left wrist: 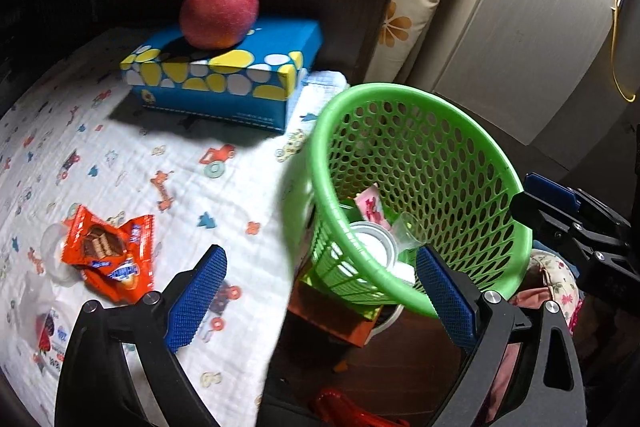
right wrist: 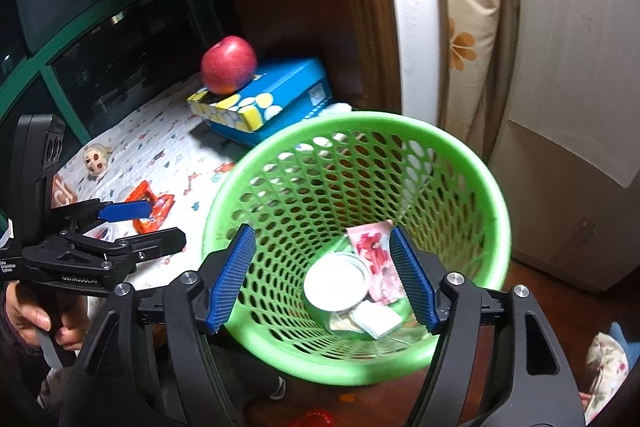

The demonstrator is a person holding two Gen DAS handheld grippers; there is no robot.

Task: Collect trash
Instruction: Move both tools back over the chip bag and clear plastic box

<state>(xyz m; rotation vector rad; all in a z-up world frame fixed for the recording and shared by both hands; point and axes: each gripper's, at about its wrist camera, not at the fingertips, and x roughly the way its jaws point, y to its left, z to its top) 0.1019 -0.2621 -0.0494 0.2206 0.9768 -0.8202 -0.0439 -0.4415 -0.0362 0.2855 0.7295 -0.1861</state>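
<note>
The green basket (right wrist: 356, 247) sits off the right edge of the counter (left wrist: 132, 163), tilted so its mouth faces the cameras. Inside it, at the bottom, lie a round white lid (right wrist: 336, 283), a pink flowered packet (right wrist: 376, 267) leaning on the far-right wall, and a small pale green square packet (right wrist: 378, 319) nearest the rim. The basket wall is a mesh of holes, and its rim touches the counter's edge on the left.

On the counter, which is covered by a white cloth with small printed figures, an orange snack wrapper (left wrist: 110, 251) lies near the left, partly over a clear plastic piece (left wrist: 54, 247). A blue tissue box (left wrist: 228, 75) stands at the far side with a red apple (left wrist: 219, 10) on top. A small doll head (right wrist: 97, 158) lies at the far left.

The left gripper (left wrist: 316, 291) is spread wide and empty, one finger over the cloth, the other over the basket's near rim. The right gripper (right wrist: 324, 275) is also wide and empty, straddling the basket's mouth. Bare cloth lies between the wrapper and the basket.
</note>
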